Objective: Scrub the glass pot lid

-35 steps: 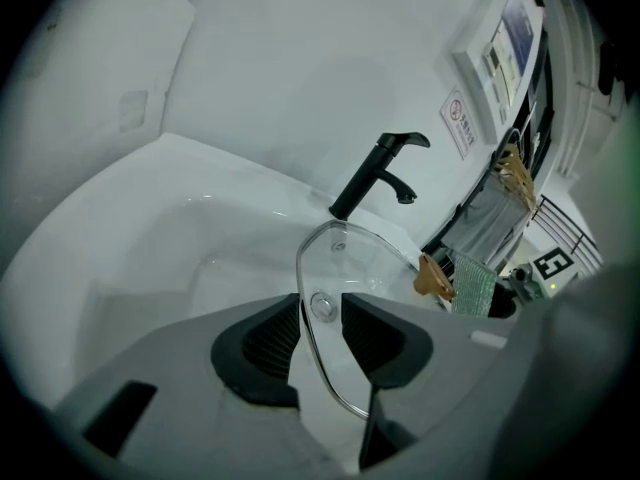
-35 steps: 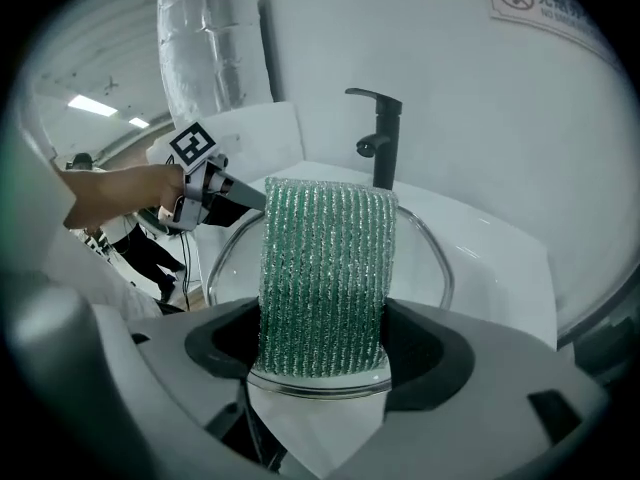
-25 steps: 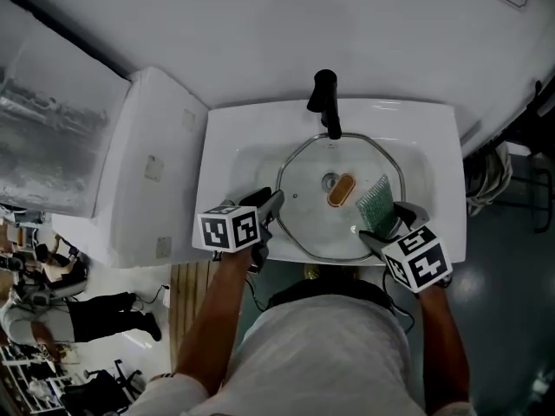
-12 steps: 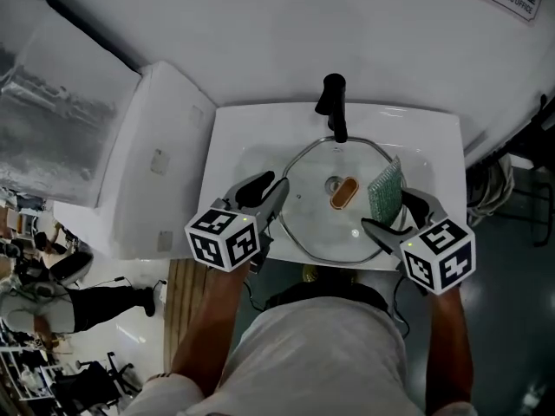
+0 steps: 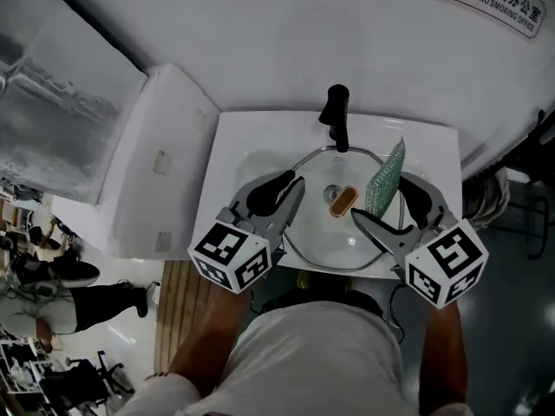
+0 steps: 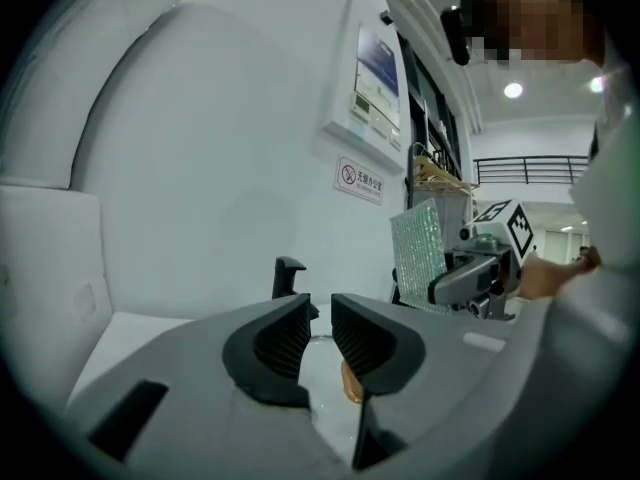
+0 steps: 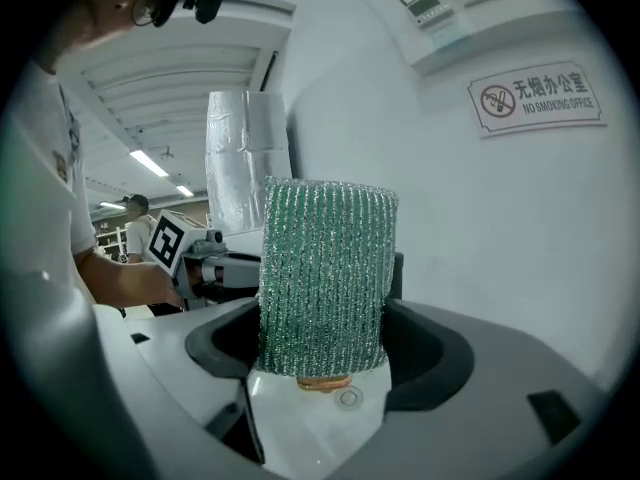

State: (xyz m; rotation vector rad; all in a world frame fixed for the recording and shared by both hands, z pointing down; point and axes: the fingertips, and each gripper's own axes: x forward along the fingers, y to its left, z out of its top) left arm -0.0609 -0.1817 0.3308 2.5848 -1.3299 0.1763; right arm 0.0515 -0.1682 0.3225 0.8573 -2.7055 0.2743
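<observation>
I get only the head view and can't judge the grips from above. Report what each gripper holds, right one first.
Observer: The right gripper is shut on the green scrub pad, which stands upright between its jaws.
Operator: Now the left.
Observer: The left gripper holds nothing; its jaws have just been closing, down to a narrow gap.
Operator: Check the pad against the lid.
Observer: Seen side-on from the left gripper view, the pad is in the air, clear of the glass lid.

The person is wearing a light grey shirt [image 5: 321, 354]; the grey left gripper [image 5: 290, 183] and right gripper [image 5: 381, 199] are bearing black-and-white marker cubes.
</observation>
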